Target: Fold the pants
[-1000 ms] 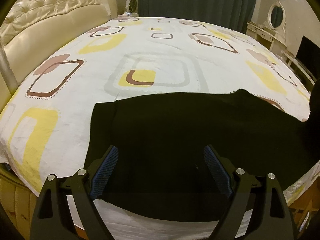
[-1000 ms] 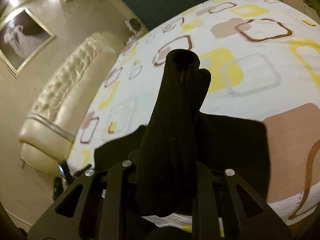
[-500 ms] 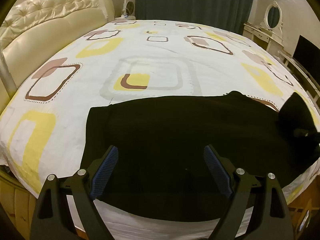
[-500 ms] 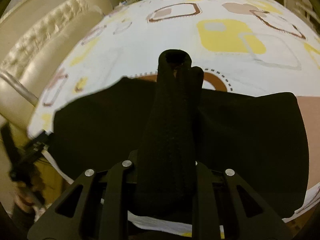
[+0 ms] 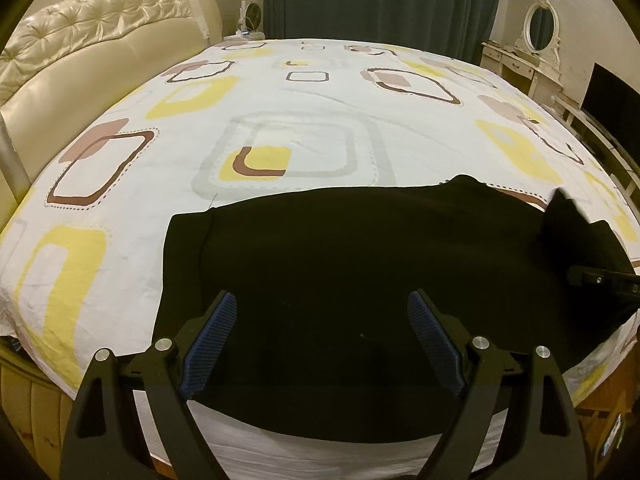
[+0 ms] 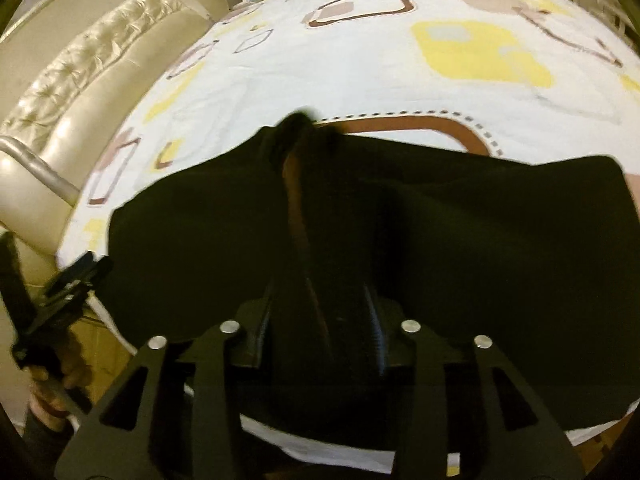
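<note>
The black pants (image 5: 360,264) lie flat along the near edge of the bed (image 5: 304,120), on its patterned sheet. The left claw (image 5: 322,344) hovers over them with its jaws spread wide and nothing between them. The right claw (image 6: 320,320) has just been opening; a raised fold of the pants stands between its fingers, but dark cloth and blur hide whether the pads press on it. In the left view only a sliver of that claw shows, cut off at the right edge.
</note>
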A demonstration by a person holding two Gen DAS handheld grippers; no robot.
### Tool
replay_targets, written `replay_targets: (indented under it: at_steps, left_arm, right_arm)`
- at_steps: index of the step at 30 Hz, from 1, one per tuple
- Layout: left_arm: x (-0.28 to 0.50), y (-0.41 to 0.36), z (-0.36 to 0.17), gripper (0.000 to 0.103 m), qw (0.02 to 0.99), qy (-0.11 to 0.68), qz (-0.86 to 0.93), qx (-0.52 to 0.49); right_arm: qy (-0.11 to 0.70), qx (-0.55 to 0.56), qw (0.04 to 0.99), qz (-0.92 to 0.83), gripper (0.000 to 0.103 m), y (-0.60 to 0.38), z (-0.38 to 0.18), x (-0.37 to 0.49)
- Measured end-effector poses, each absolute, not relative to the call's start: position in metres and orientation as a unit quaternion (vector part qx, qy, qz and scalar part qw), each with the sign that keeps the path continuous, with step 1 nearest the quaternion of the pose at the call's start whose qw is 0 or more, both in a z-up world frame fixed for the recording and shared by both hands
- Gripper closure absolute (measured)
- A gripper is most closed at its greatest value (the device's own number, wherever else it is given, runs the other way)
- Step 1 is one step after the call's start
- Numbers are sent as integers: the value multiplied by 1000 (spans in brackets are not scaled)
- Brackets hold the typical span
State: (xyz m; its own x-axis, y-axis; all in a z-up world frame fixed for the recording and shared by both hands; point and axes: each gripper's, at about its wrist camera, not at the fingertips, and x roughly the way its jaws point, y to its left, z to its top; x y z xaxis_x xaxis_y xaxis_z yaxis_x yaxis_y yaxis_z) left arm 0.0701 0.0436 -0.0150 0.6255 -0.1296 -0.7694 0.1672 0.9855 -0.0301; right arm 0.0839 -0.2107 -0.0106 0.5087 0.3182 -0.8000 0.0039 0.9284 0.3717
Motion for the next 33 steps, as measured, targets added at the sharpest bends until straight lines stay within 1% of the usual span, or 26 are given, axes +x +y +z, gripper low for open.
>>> replay_targets:
  at_steps: [4,8,13,15,20,22,25,29,31,33]
  left_arm:
    - [70,43,-15,17,901,425,-82,22]
    - [69,43,-16,17,901,425,-82,23]
    - [70,43,-18,17,900,427,-82,23]
    - [70,43,-19,17,900,427,-82,24]
    - [70,43,-20,17,899,429,-83,23]
    - [68,41,-20,17,899,429,-85,27]
    - [66,39,-20,17,900,426,-88,36]
    - [65,36,-19,17,901,424,-90,39]
    - [65,35,-19,17,900,424,-90,37]
    - [66,35,-19,17,901,423,-90,38]
  right_arm:
    - [486,163,852,108,59,-198,-10,83]
    - [486,177,846,127,58,-188,-12,82]
    - [487,178,844,136,52,-177,-17,80]
    - [489,183,841,141,52,-175,-20,80]
    - [497,196,830,160,43,-173,-30,83]
    - [491,211,828,173,44,-177,-23,81]
    - [450,260,829,207,44,-205,6,70]
    - [383,278,864,170,44,-281,48,51]
    - [363,288,879,115,44,-328,54,44]
    - [359,320,875,57,44,-380,43,40]
